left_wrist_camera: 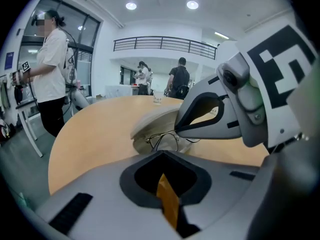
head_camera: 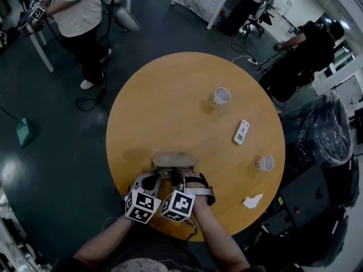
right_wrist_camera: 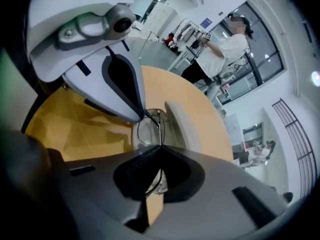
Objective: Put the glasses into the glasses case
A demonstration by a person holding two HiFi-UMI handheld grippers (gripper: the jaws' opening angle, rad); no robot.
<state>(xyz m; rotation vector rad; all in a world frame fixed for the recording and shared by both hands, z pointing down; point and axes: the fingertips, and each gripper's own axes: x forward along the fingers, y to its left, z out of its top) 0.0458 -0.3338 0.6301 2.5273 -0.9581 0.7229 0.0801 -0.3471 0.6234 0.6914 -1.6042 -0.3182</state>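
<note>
An open grey glasses case lies on the round wooden table near its front edge. Thin wire-rimmed glasses hang just over the case's open tray, lenses toward it. My right gripper is shut on the glasses, and a wire runs back through its jaws. My left gripper is shut too, its tip pinching the frame's corner. In the head view both grippers, left and right, sit side by side at the case's near side. The glasses are hidden there.
Two paper cups, a white remote and a crumpled tissue lie on the table's right half. A person stands beyond the far left. Black-wrapped equipment crowds the right side.
</note>
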